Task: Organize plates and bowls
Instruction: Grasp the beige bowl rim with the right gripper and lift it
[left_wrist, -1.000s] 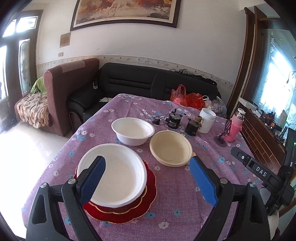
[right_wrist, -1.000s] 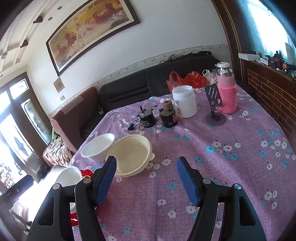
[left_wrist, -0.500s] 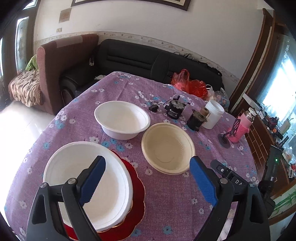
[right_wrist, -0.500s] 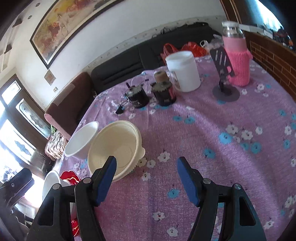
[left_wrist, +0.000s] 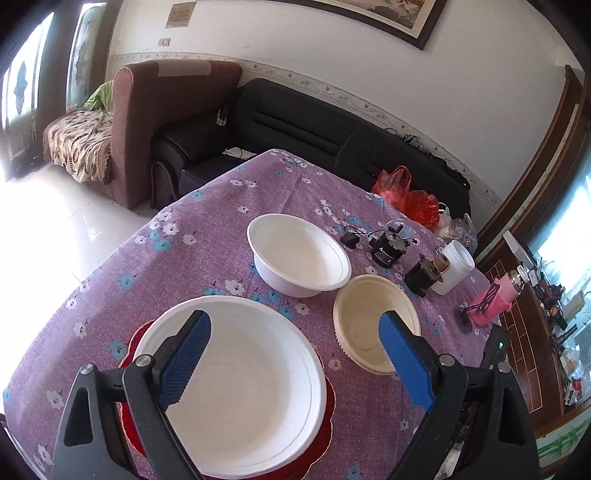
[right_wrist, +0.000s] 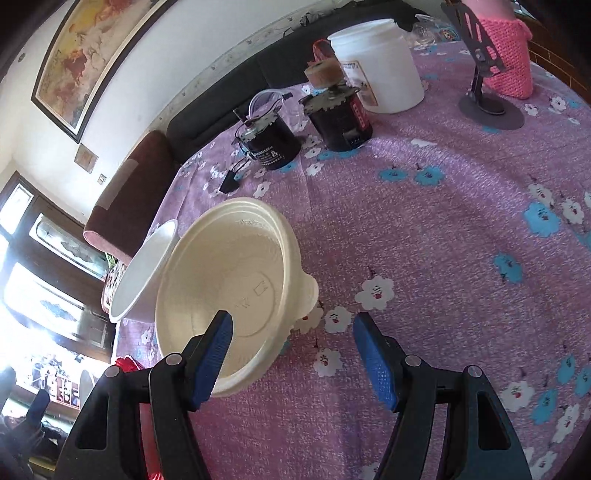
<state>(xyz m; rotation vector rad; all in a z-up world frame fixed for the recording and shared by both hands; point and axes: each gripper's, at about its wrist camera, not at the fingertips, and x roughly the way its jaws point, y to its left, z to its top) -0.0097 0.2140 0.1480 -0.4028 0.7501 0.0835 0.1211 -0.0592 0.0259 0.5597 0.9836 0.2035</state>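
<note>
While the left gripper (left_wrist: 291, 354) hangs with its jaws spread wide and empty above the white plate (left_wrist: 243, 384), that plate rests on a red plate (left_wrist: 325, 424) on the purple tablecloth (left_wrist: 207, 221). Beyond stand a white bowl (left_wrist: 299, 258) and, just beside it, a cream bowl (right_wrist: 229, 288). The right gripper (right_wrist: 291, 358), also wide and empty, straddles the cream bowl's near rim, its left finger over the bowl's inside.

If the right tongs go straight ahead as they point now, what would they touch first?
Most likely the cream bowl: the right tongs are open, and one finger already overlaps its near rim. The other finger would meet only the purple tablecloth. Depth is uncertain.
</note>
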